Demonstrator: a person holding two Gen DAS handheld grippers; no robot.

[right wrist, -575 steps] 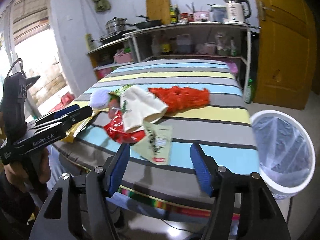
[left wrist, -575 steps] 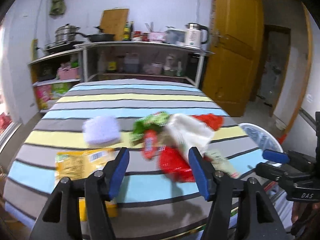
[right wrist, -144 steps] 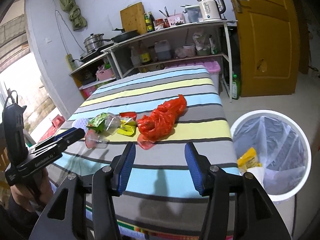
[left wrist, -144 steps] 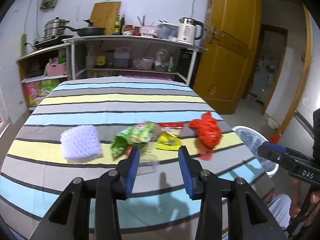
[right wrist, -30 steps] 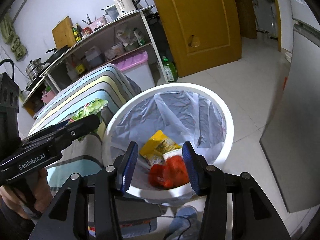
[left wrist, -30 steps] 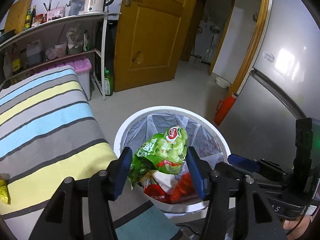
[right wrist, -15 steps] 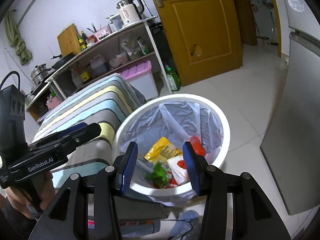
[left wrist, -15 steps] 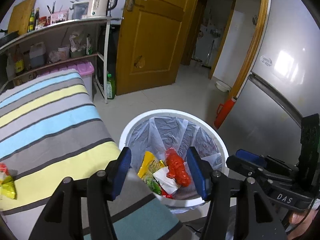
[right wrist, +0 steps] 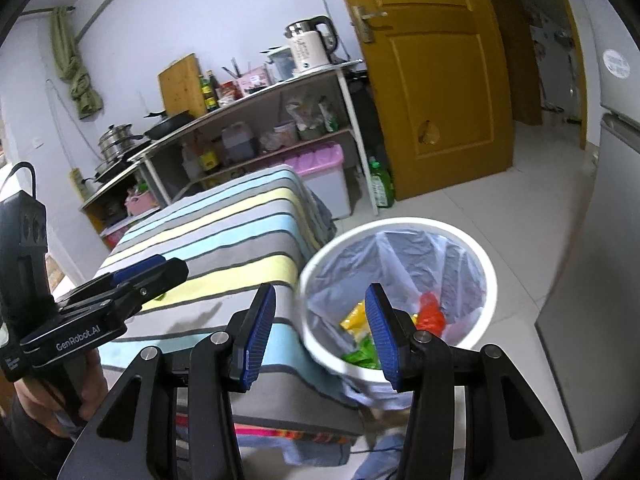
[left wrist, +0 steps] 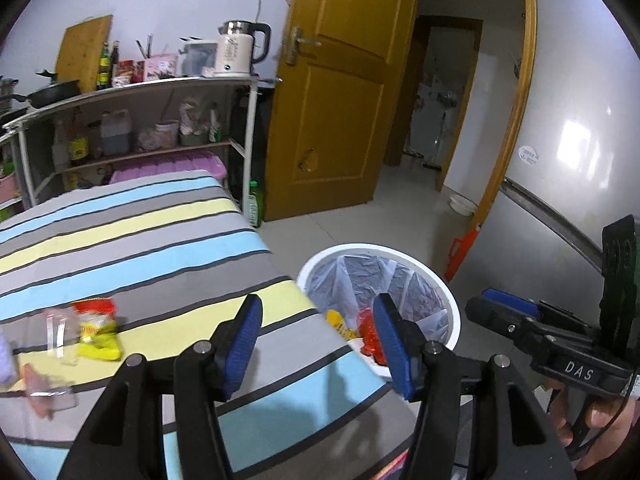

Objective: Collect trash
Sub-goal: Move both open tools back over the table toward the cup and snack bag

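**Both grippers empty beside the bin**

The left gripper (left wrist: 316, 340) stands wide with nothing between its blue pads, over the striped table (left wrist: 132, 240). At its two o'clock sits the white bin (left wrist: 450, 300), wrappers (right wrist: 360, 354) inside. A yellow packet (left wrist: 100, 340) lies at nine o'clock. The right gripper (right wrist: 320, 334) gapes empty above the rim.

Open bin mouth (right wrist: 476, 248) beside table (right wrist: 240, 248)

A round white plastic bin (right wrist: 486, 264) with a clear liner stands on the floor just beside the striped table's (right wrist: 224, 240) corner, holding yellow, red and green wrappers (right wrist: 430, 316).
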